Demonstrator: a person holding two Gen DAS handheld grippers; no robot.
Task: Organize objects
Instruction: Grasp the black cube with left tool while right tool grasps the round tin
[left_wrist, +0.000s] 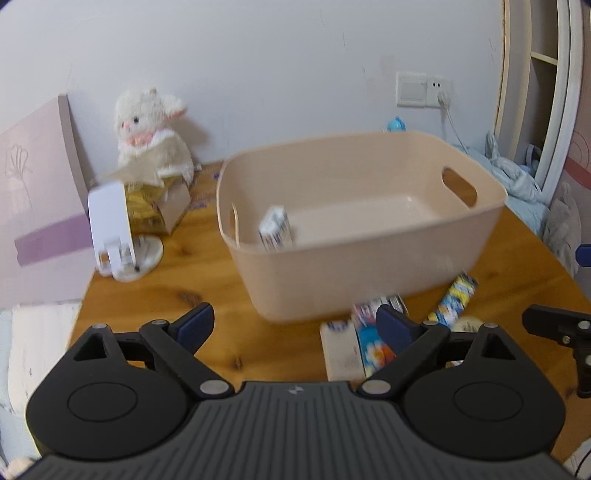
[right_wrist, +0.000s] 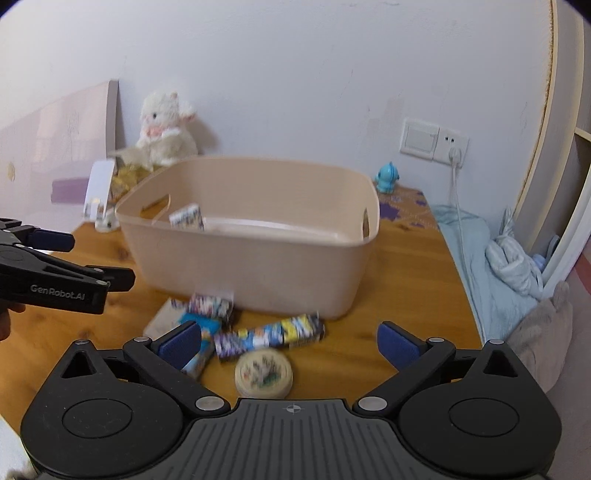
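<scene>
Only one text can be read: "GenRobot.AI" in pale letters on the black side of the left gripper (right_wrist: 55, 258), seen in the right wrist view. The print on the small boxes (right_wrist: 210, 306) is too blurred to read.

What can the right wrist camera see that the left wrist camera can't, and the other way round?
Only the right wrist view shows the round tin on the table and the whole blue figurine by the wall. Only the left wrist view shows the round base of the white stand plainly. Both show the beige bin with one small box inside, the plush toy, and the packets in front of the bin.
</scene>
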